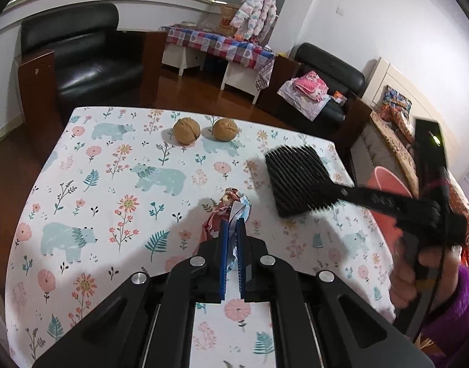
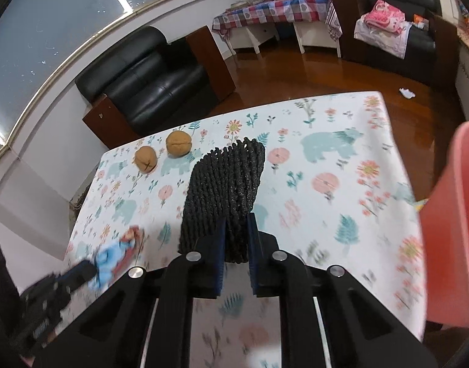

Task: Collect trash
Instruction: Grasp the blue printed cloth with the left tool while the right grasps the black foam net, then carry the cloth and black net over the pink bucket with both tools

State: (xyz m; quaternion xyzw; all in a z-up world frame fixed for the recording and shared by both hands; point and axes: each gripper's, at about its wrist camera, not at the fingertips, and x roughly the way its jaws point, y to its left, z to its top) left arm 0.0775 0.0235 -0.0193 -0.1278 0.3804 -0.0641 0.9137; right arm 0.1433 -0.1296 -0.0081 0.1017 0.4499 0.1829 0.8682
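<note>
While both grippers are loaded, the left gripper clamped on a wrapper and the right gripper on black netting, nothing appears binned yet; two walnuts remain at 12 o'clock on the table, pink bin at 3.

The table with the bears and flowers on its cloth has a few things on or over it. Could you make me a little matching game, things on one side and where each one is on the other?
Things:
1. crumpled wrapper
2. black foam net
3. two walnuts
4. pink bin

Places:
A. lying free near the far edge of the tablecloth
B. pinched in the left gripper
C. beside the table, at its right
D. pinched in the right gripper

Pairs: 1-B, 2-D, 3-A, 4-C
</note>
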